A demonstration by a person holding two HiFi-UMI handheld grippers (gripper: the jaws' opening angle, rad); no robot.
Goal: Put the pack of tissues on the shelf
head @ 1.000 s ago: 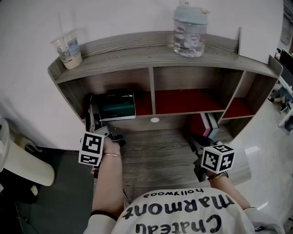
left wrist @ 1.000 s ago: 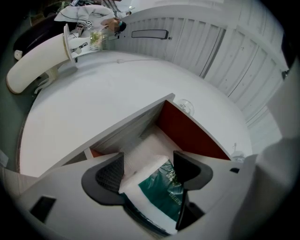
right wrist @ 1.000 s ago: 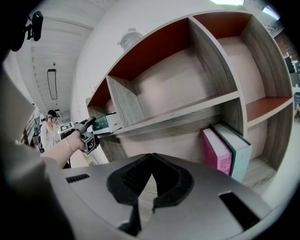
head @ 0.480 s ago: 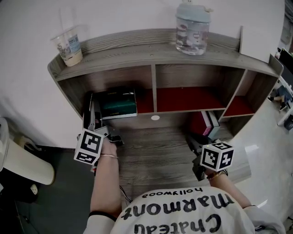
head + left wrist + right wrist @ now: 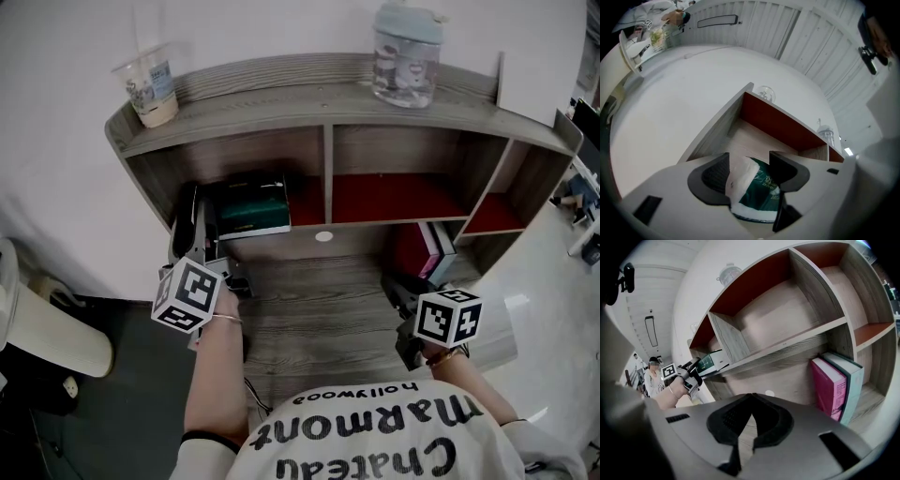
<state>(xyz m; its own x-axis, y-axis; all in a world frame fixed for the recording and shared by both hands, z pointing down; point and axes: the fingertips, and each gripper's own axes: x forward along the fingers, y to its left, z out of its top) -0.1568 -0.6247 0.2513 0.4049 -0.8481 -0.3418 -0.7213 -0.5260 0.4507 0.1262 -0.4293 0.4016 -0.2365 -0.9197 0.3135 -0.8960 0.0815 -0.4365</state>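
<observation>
- Currently, the pack of tissues lies in the left compartment of the shelf, left of centre in the head view, near the front edge.
- We read the left gripper as unclamped. Its jaws have just been closing with the pack between them, pads seemingly not pressing.
- Risk: a closing jaw snags the soft wrapper and drags the pack out.
- The right gripper is closed and empty.
</observation>
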